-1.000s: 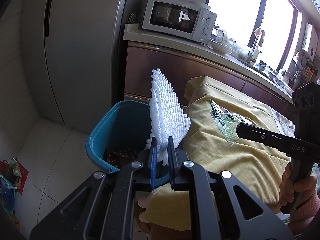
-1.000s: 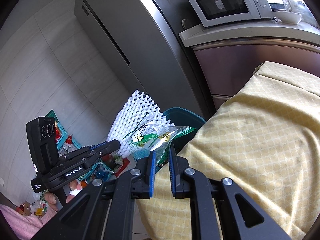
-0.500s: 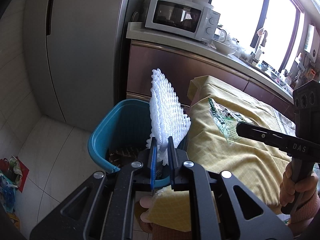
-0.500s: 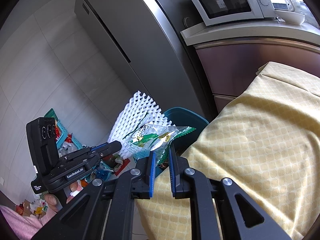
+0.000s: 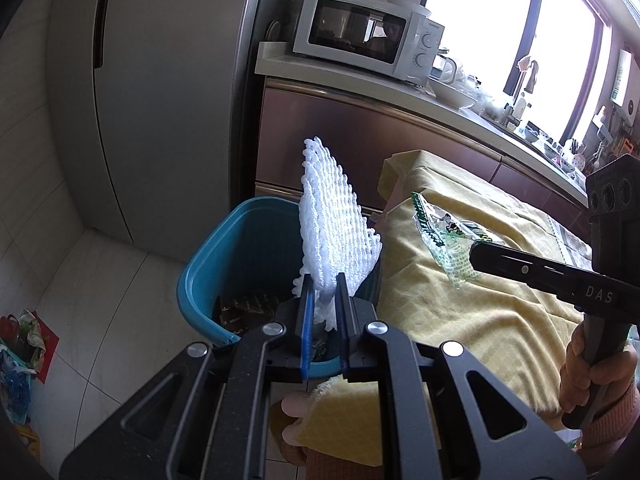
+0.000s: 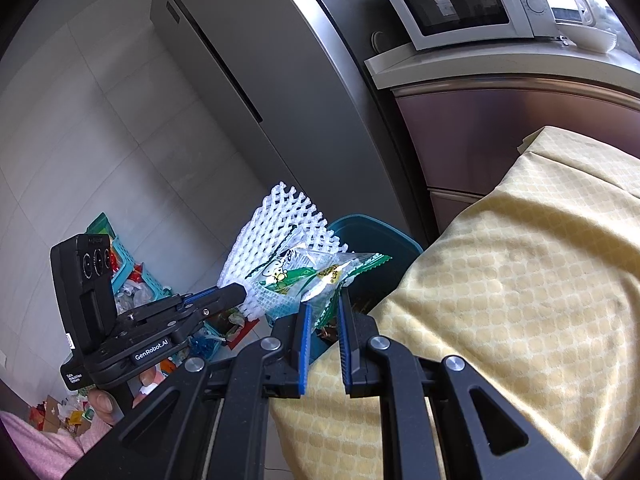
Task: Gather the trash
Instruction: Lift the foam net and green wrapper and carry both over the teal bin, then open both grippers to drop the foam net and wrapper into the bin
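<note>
**Both hands full above the bin**

My left gripper has its fingers clamped on a white foam net, which stands upright over the near rim of the teal bin. My right gripper pinches a green snack wrapper, held just beside the bin, above the edge of the yellow cloth on the table. Dark wrappers already lie in the bin.

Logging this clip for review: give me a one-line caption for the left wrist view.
Left gripper clamps white foam netting above the teal bin while the right gripper holds a green wrapper over the yellow-clothed table.
</note>
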Demonstrator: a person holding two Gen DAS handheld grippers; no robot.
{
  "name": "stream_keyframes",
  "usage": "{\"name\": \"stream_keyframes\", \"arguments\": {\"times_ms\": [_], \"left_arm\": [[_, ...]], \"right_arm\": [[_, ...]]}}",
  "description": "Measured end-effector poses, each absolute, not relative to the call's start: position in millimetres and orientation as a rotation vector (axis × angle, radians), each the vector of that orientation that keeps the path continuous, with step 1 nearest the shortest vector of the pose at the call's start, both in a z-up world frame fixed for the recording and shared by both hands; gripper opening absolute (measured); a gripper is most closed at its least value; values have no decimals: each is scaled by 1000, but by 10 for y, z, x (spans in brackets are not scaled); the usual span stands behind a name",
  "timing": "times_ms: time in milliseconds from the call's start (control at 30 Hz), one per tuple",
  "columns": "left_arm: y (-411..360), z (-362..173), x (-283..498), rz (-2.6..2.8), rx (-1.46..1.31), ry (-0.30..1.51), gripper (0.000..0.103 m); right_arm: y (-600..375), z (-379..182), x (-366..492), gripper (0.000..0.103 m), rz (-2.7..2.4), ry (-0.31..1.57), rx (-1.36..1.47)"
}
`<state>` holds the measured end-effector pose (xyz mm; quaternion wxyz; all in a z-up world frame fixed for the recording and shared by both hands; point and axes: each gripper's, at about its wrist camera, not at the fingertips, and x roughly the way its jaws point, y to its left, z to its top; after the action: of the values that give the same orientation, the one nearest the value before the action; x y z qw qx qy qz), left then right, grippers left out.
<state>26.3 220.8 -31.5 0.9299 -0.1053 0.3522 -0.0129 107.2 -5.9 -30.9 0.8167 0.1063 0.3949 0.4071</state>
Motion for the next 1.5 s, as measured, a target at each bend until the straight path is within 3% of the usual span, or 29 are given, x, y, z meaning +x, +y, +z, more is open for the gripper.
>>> {"name": "stream_keyframes", "arguments": {"times_ms": [1500], "left_arm": [[2370,-548,440,40,-250,772,11]], "right_arm": [[266,-410,1241,12,838,895,176]]}}
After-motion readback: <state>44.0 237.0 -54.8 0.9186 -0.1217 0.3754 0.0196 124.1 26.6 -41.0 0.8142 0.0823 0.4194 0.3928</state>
